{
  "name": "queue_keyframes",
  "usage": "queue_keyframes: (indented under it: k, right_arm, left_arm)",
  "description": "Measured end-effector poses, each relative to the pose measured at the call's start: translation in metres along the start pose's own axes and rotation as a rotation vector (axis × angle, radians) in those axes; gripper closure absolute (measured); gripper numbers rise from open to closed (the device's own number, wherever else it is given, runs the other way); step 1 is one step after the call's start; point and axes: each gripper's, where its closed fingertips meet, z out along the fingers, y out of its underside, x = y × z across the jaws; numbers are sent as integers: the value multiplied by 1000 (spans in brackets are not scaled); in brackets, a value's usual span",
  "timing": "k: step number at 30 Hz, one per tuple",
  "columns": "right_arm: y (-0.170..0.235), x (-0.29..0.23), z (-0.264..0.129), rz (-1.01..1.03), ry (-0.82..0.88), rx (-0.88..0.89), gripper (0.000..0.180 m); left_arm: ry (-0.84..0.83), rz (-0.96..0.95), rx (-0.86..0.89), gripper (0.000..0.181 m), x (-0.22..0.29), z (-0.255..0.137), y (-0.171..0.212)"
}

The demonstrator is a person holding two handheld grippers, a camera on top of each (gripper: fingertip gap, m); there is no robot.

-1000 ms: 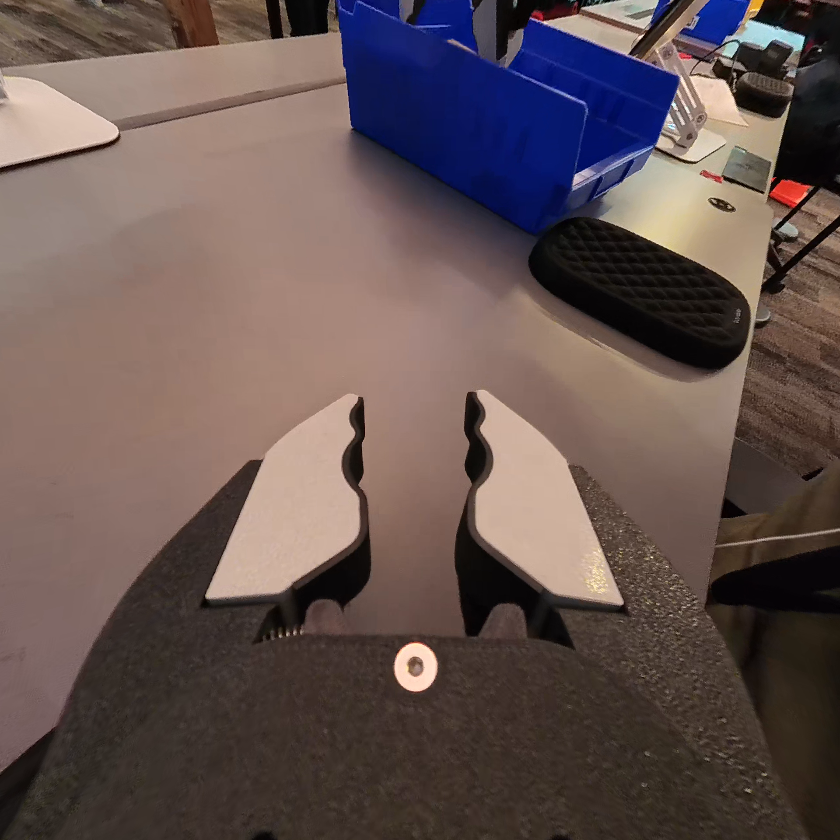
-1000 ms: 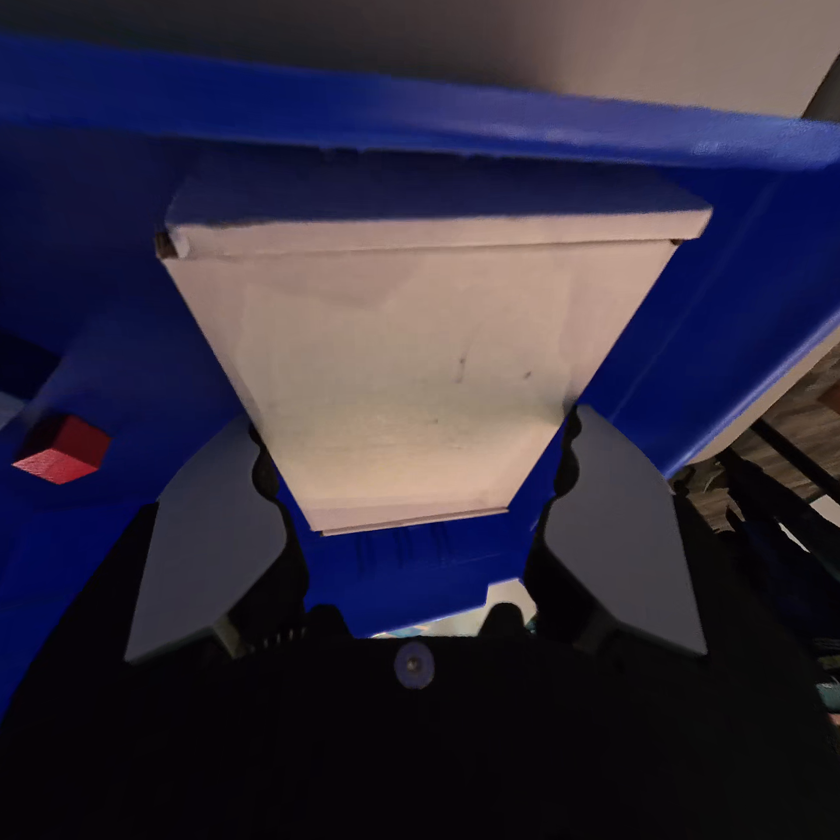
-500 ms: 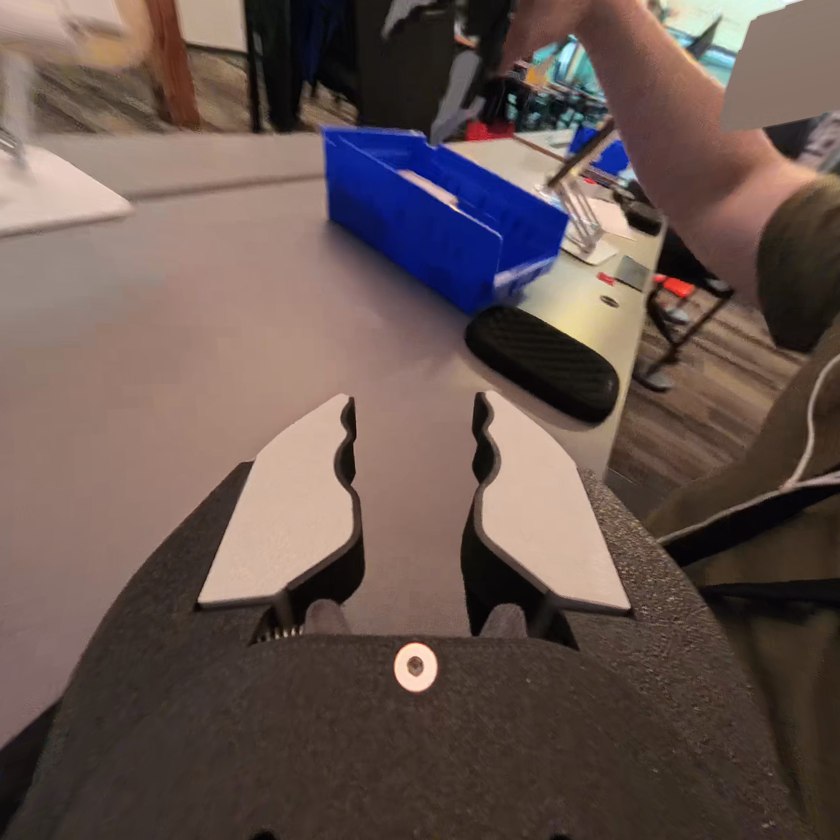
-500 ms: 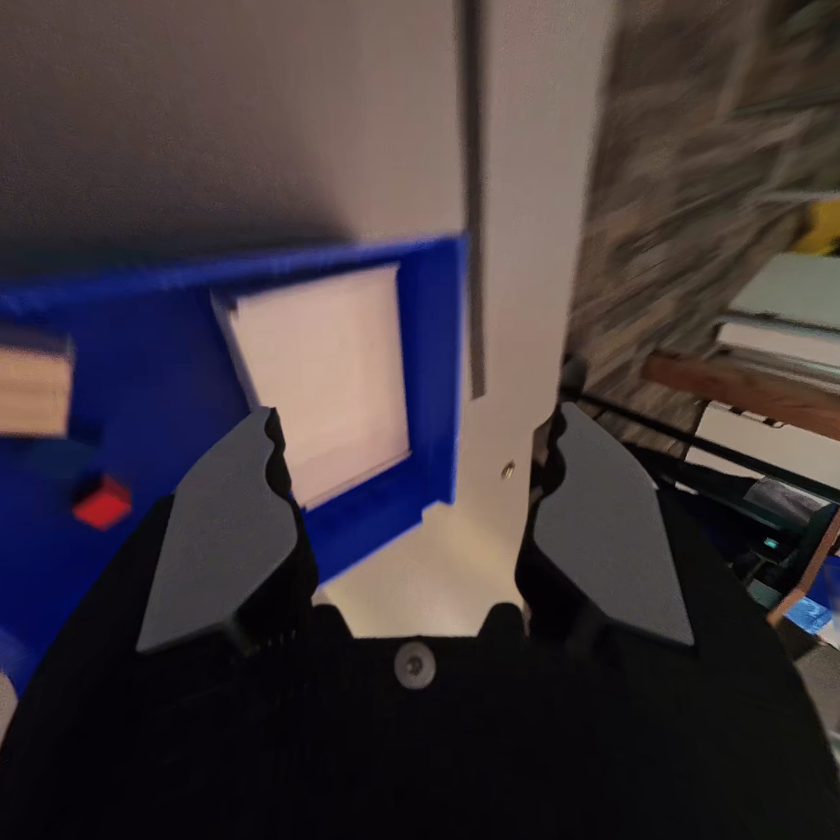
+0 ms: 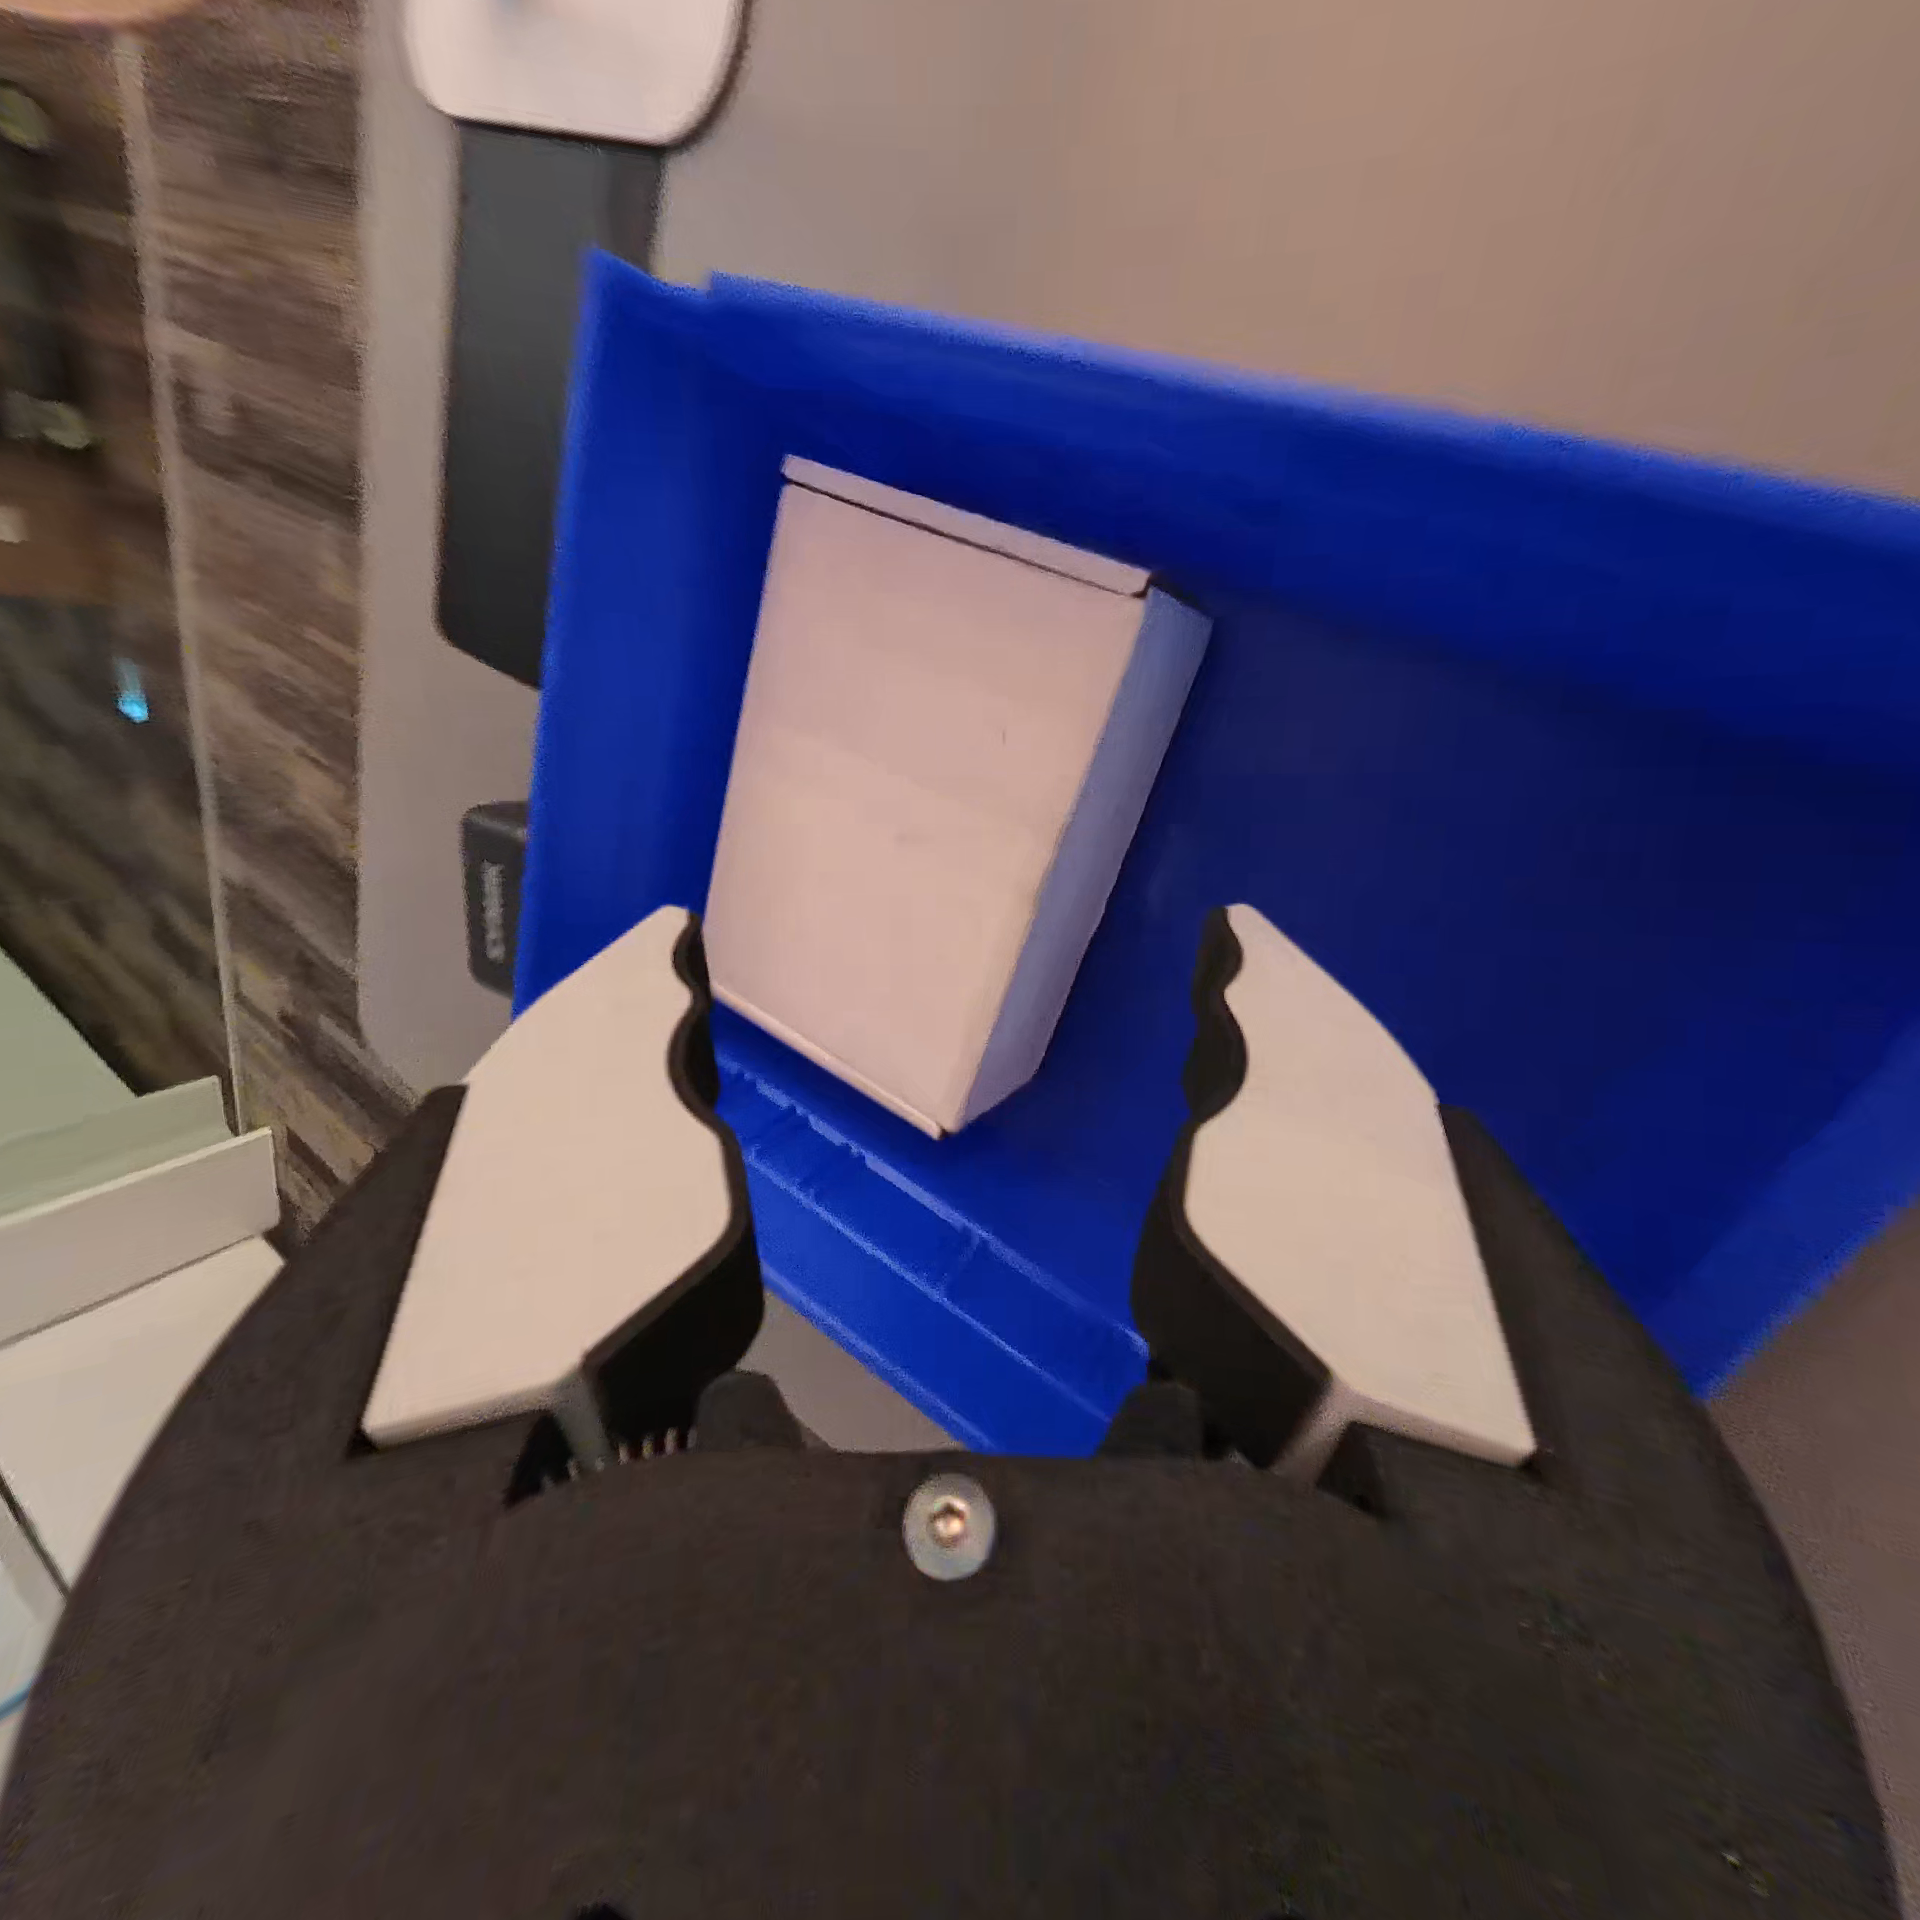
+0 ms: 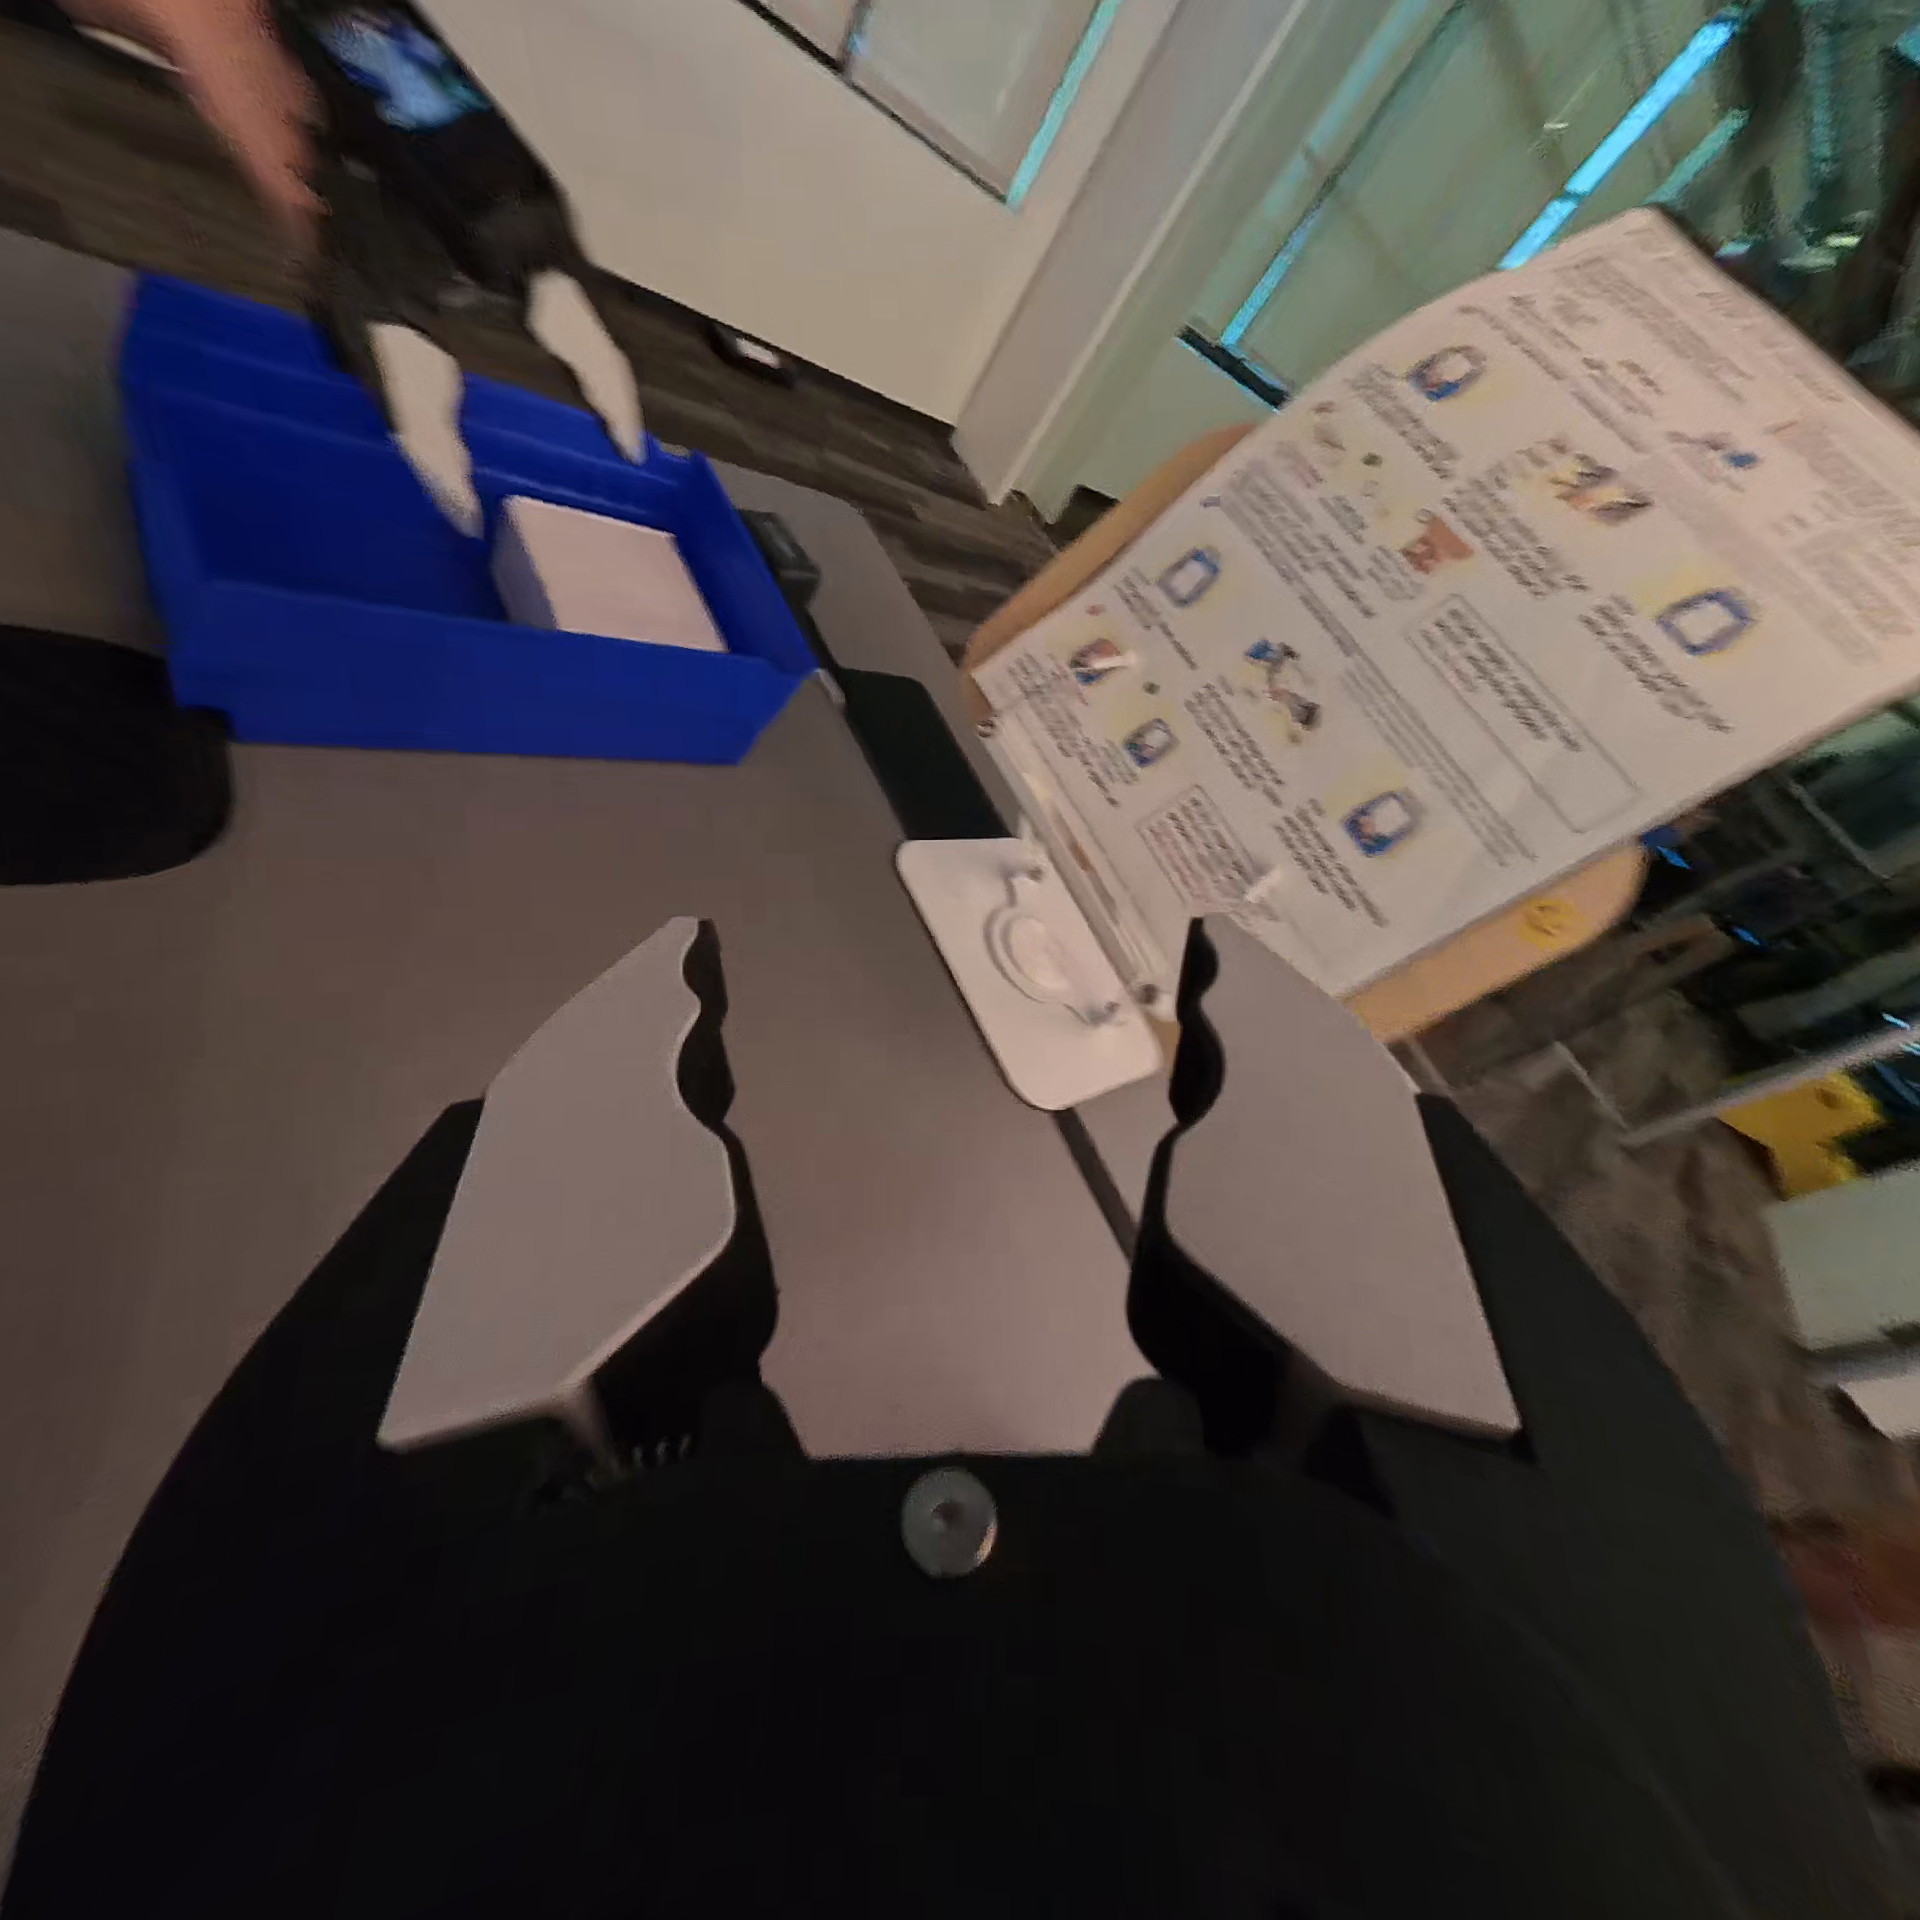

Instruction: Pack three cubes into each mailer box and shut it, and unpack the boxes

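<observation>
Left gripper (image 5: pixel 951 935) is above the blue bin (image 5: pixel 1455 831), looking down into it. Jaws spread wide, nothing between them. 1 white mailer box (image 5: pixel 914 790) lies closed on the bin floor at the bin's end nearest a dark block on the table. The left finger (image 5: pixel 582 1174) tip shows just beside the box's lower left corner; contact cannot be told. The box sits ahead of the gap between the 2 fingers, not inside it. No cubes are visible in this view.

Right gripper (image 6: pixel 951 945) is over the grey table (image 6: pixel 416 935), well apart from the bin. Jaws spread wide, empty. In the right wrist view the blue bin (image 6: pixel 468 686) stands far off at upper left, with the mailer box (image 6: pixel 608 582) inside it at its right end. The left gripper (image 6: pixel 520 436) shows there too, fingers pointing down over the bin, 1 tip just beside the box.

A white stand base (image 6: pixel 1029 966) rests on the table near the right finger tip, carrying a printed sheet (image 6: pixel 1455 623) tilted above it. A black pad (image 6: pixel 83 758) lies at the left edge, beside the bin. Both views are motion-blurred.
</observation>
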Motion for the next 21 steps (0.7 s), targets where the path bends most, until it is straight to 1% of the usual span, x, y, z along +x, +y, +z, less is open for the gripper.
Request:
queue_keyframes:
  k: [1, 2, 5, 9, 11, 13, 14, 17, 21]
  right_arm:
    - [4, -8, 6, 2, -54, -13, 94]
    - [11, -12, 11, 6, -79, -42, 94]
    - [35, -11, 18, 13, -98, -116, 94]
    - [61, -3, 22, 79, -122, -156, 95]
    - [71, 2, 23, 110, -123, -177, 95]
    - [77, 3, 25, 120, -137, -186, 96]
    - [79, 3, 26, 117, -143, -188, 97]
    - [81, -1, 30, 109, -172, -188, 100]
    - [87, -7, 34, 97, -205, -210, 100]
  left_arm:
    - [37, 25, -21, 84, -1, 12, 1]
    - [79, 38, -51, 82, -1, 24, 3]
    - [172, 76, -156, 75, -5, 53, 15]
    - [231, 110, -150, 72, -12, 78, 16]
    - [277, 111, -151, 66, -11, 86, 17]
    - [305, 122, -162, 63, -10, 94, 20]
    - [316, 125, -176, 58, -10, 98, 22]
    - [343, 114, -201, 56, -8, 103, 25]
    - [347, 80, -211, 56, -1, 97, 27]
